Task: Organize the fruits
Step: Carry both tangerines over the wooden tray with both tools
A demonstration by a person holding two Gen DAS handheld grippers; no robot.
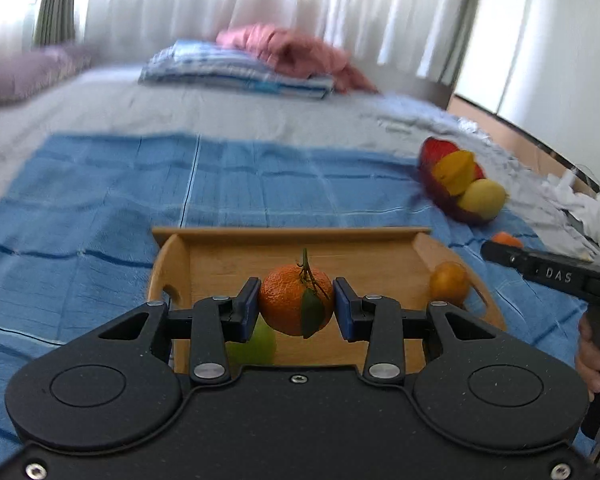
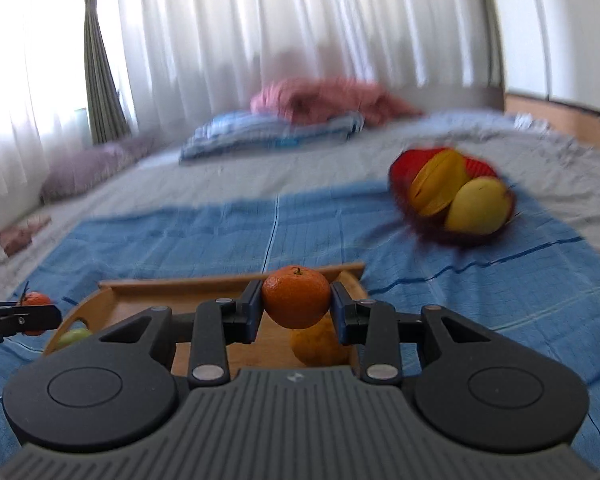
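Note:
My left gripper is shut on a mandarin with a stem and leaf, held above the wooden tray. In the tray lie a green fruit and an orange fruit. My right gripper is shut on a plain mandarin above the tray's right end, over a yellow-orange fruit. The right gripper also shows in the left wrist view, and the left gripper with its mandarin shows in the right wrist view.
A red bowl with a starfruit and a yellow mango sits on the blue cloth to the right. Folded blankets and a pillow lie at the far end of the bed.

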